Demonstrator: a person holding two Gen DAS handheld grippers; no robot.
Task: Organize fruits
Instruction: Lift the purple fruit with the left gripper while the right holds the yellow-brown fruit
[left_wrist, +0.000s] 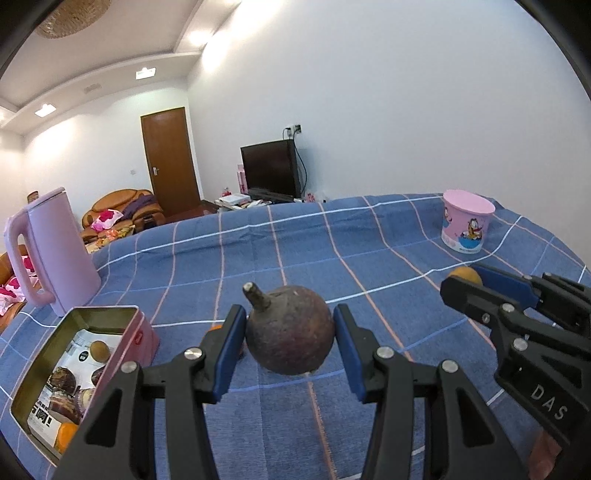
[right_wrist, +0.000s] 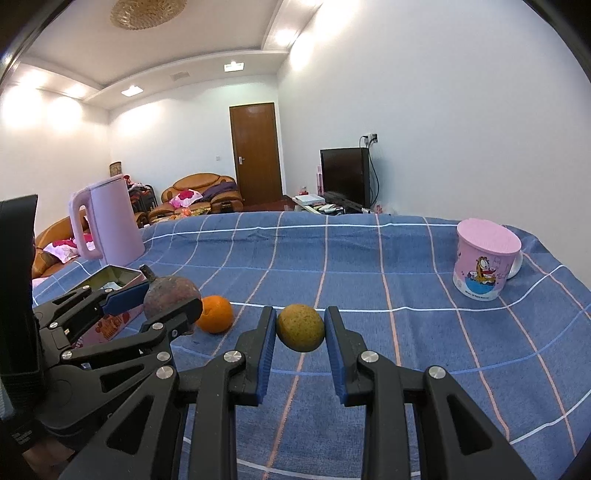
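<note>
A dark purple mangosteen (left_wrist: 290, 332) with a stub of stem sits between the blue pads of my left gripper (left_wrist: 290, 334), which is shut on it just right of the open pink tin (left_wrist: 142, 332). In the right wrist view the same mangosteen (right_wrist: 170, 291) shows in my left gripper (right_wrist: 171, 300). My right gripper (right_wrist: 301, 328) is shut on a small yellow-green round fruit (right_wrist: 301, 328), held over the blue checked cloth (right_wrist: 369, 266). An orange (right_wrist: 215, 314) lies on the cloth between the two grippers. The tin holds printed paper and another orange fruit (left_wrist: 66, 435).
A tall pink jug (left_wrist: 55, 254) stands behind the tin at the left. A pink lidded cartoon cup (right_wrist: 485, 266) stands at the far right of the cloth. Beyond the table's far edge are sofas, a door and a dark screen.
</note>
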